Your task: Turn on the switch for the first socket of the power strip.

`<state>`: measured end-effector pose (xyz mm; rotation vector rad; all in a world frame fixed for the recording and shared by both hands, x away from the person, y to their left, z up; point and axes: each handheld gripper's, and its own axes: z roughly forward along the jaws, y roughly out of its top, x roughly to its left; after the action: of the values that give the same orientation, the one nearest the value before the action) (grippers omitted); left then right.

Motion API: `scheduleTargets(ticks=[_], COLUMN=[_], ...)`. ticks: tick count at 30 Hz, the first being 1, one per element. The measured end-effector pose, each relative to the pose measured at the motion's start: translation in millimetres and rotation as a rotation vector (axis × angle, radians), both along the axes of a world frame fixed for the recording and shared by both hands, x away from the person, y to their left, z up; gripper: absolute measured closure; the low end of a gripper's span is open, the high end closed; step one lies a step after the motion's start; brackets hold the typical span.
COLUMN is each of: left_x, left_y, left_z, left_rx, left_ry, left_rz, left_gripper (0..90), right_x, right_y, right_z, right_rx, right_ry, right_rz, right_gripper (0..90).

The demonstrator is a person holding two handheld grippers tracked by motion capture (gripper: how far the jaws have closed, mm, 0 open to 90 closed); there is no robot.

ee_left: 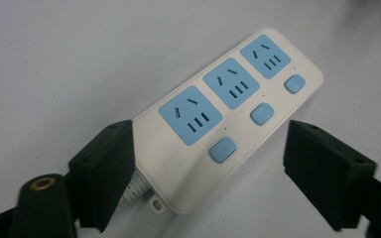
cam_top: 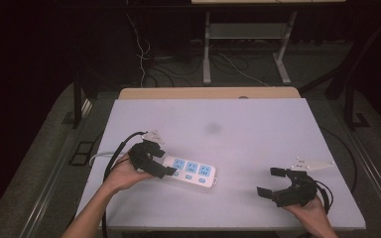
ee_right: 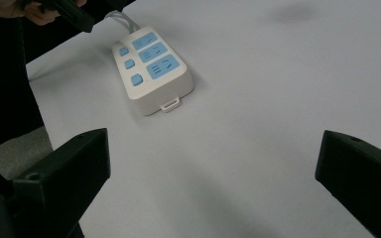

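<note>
White power strip with three blue sockets lies flat on pale table, left of centre. Left gripper straddles strip's cable end, jaws spread, one touching strip's side, other apart from it. Right gripper rests over bare table well apart, jaws wide, grasping nothing

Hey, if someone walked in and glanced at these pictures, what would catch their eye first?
The white power strip with three blue sockets, lying near the middle of the pale table. The left claw straddles its cord end, jaws open; one seems to touch it. The right claw hangs open to its right, apart.
</note>
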<state>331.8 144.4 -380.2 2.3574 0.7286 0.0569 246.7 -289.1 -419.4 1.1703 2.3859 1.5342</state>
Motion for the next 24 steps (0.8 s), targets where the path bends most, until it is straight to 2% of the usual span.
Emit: scheduleTargets(ticks=[14,24], left_x=[2.2,1.8], left_y=[-8.4,-12.7], left_z=[-5.9,-9.3], left_rx=[0.011,0.020], left_ry=[0.031,0.051], left_rz=[-0.063,-0.106], left_gripper=[54.6,73.5], right_x=[-0.1,-0.2], right_y=[0.4,0.8], right_z=[-0.5,-0.8], right_rx=[-0.003,-0.008], right_ry=[-0.001,0.002], right_rz=[0.006,0.008], right_gripper=[0.3,0.3])
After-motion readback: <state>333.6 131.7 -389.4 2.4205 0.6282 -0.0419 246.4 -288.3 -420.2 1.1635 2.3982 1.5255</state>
